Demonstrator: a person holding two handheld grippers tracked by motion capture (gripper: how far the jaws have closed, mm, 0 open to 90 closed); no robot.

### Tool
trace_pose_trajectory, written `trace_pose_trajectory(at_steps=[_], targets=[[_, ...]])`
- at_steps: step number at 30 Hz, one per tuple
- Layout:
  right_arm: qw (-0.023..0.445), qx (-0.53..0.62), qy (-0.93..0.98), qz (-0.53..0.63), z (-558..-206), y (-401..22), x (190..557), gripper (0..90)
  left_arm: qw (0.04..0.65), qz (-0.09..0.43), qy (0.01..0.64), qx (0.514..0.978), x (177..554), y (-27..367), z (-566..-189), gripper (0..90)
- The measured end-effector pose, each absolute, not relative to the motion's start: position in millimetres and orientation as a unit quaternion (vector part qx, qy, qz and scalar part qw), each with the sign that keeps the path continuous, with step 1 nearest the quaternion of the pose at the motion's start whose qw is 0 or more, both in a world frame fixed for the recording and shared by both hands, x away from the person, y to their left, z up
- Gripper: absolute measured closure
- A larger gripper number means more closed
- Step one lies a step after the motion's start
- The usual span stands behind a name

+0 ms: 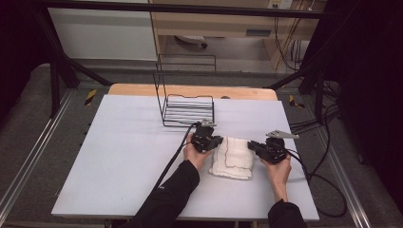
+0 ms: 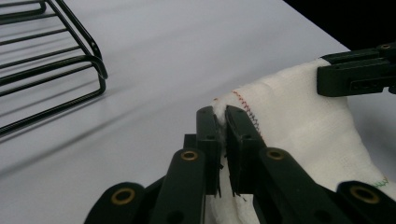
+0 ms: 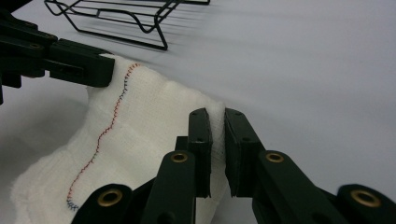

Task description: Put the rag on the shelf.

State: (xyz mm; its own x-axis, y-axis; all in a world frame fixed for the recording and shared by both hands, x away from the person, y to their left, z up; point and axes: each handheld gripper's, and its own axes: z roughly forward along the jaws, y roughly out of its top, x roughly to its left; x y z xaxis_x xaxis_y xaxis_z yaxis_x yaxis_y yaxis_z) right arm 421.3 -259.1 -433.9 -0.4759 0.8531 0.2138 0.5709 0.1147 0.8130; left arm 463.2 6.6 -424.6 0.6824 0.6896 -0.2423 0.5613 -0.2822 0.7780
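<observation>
Between the black jaws of the left gripper (image 2: 223, 116) a pinch of white cloth (image 2: 299, 121) is clamped, the two flat pads drawn almost together with only the thin fold of fabric between them. The right gripper (image 3: 217, 119) has its jaws just as nearly closed on another corner of the same cloth, a sliver of white weave squeezed up between the pads. The cloth is soft, gauzy and loosely woven, with a line of multicoloured zigzag stitching running along its hem; between the two grips it sags in a shallow curve.

In the high view the cloth (image 1: 234, 157) lies folded into a rough rectangle on the near right part of the table (image 1: 119, 156), the left gripper (image 1: 215, 141) at its far left corner and the right gripper (image 1: 253, 146) at its far right corner, each held in a hand with a dark sleeve behind it. The table top is smooth, matte and pale grey. Beyond the cloth, towards the far edge, stands a black wire rack (image 1: 186, 102), made of thin bent rods with a tall open back frame and a low barred tray.
</observation>
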Motion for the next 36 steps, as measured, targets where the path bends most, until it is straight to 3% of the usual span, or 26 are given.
trace_pose_trajectory(at_steps=[36], targets=[[0.231, 0.411, 0.698, 0.539, -396, -238, 384, 82.2, 0.56, 0.129, 0.351, 0.739, 418, 46, -394, 84.0]])
